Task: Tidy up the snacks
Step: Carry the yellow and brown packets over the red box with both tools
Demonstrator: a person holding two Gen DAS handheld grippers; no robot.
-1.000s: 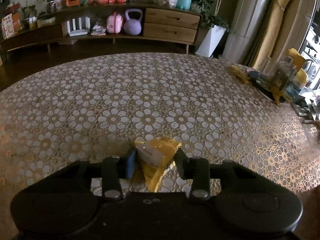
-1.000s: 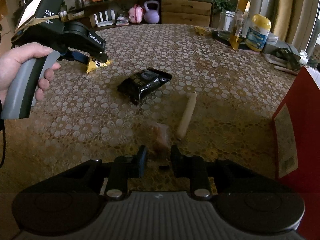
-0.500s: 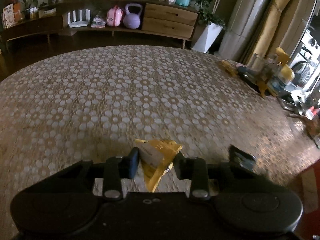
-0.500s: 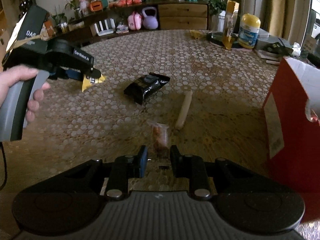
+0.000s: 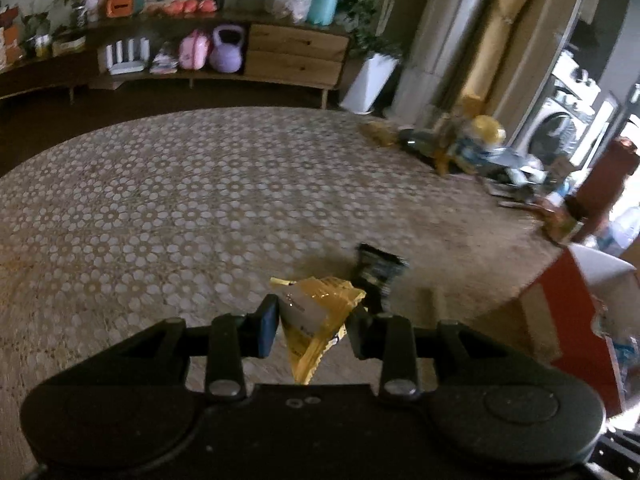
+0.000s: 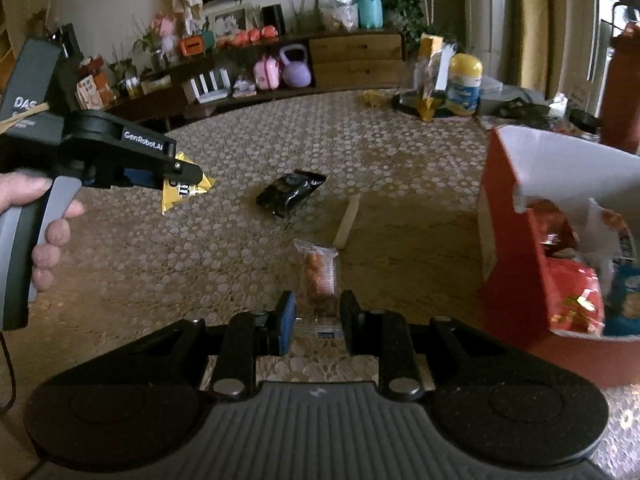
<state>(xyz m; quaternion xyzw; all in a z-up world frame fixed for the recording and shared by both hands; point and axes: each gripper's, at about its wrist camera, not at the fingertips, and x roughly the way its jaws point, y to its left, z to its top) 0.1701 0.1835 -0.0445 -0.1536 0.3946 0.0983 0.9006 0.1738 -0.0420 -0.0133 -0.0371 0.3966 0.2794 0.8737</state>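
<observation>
Snacks are in both tools. The left gripper is closed on a yellow snack packet; its two fingers press the packet from both sides and hold it in the air above the table. In the right wrist view the same gripper is seen from the side, in a person's hand, and the yellow packet sticks out at its tip, clear of the lace cloth.

The right gripper is closed quite narrow on a clear wrapped snack with orange-brown pieces inside. The lower end of the wrapper sits between the pads and the rest of it points forward, away from the camera.

On the table a black snack packet lies flat near the middle, and just to the right of it lies a pale stick-shaped snack, not touching it. At the right side stands a red box with the top open; inside it are some bags, one red and one blue. The box is well apart from the yellow packet and nearer to the right gripper.

At the far edge of the table stands a jar with a yellow lid among other small things
</observation>
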